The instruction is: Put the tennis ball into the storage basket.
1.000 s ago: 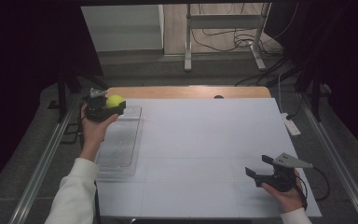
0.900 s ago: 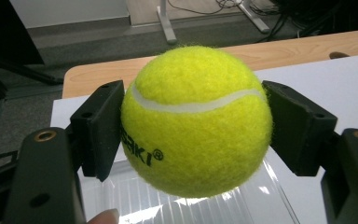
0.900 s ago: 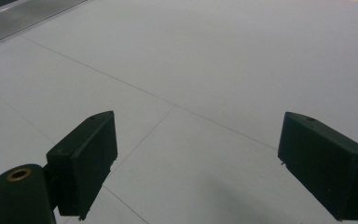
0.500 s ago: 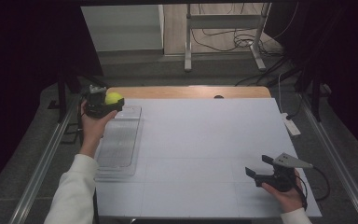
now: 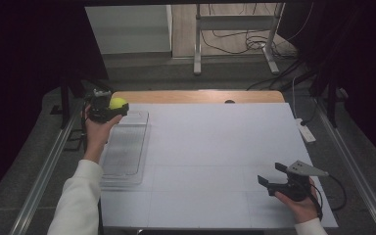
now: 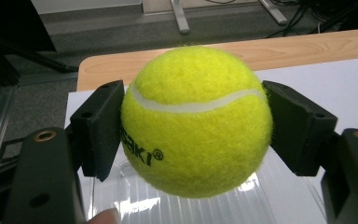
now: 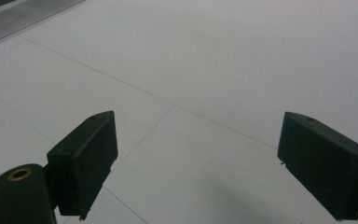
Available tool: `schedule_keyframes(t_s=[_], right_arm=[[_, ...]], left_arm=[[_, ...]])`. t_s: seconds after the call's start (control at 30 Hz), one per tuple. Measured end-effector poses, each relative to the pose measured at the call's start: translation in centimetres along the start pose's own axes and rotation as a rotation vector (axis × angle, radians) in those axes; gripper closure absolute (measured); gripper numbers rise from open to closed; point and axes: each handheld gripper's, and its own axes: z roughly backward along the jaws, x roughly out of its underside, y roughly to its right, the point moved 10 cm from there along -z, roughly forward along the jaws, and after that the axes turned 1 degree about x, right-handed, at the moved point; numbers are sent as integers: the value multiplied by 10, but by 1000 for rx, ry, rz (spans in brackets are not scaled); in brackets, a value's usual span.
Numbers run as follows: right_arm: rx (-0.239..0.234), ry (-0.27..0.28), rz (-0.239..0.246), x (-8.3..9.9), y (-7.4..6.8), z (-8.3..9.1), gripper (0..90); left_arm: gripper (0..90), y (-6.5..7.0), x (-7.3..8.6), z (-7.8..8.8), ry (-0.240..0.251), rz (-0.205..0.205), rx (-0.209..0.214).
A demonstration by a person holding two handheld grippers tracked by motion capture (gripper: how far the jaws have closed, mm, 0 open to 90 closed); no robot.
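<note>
Clearance: white counter (image 5: 205,147) broadly bare; clear ribbed plastic tray (image 5: 125,152) along left edge.
Ball: fuzzy yellow-green tennis ball (image 6: 196,121), white seam, black lettering.
Left hand-held gripper (image 5: 108,109): clamped on ball.
Right hand-held gripper (image 7: 200,168): spread wide, nothing between.

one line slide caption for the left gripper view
Left gripper clamps a yellow tennis ball above a clear ridged tray.

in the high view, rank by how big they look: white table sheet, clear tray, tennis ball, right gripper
1. white table sheet
2. clear tray
3. right gripper, though nearer the camera, so it may look oversized
4. tennis ball, held in the left gripper
</note>
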Motion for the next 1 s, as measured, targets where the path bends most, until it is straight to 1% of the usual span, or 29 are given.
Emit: schedule_keyframes(t_s=[0.4, 0.8, 1.0], right_arm=[[0, 0, 1, 0, 0, 0, 120], [0, -1, 2, 0, 0, 0, 120], [0, -2, 3, 1, 0, 0, 120]], left_arm=[[266, -8, 8, -7, -31, 16, -8], [266, -10, 15, -14, -62, 11, -18], [266, -12, 21, -19, -86, 5, -24]])
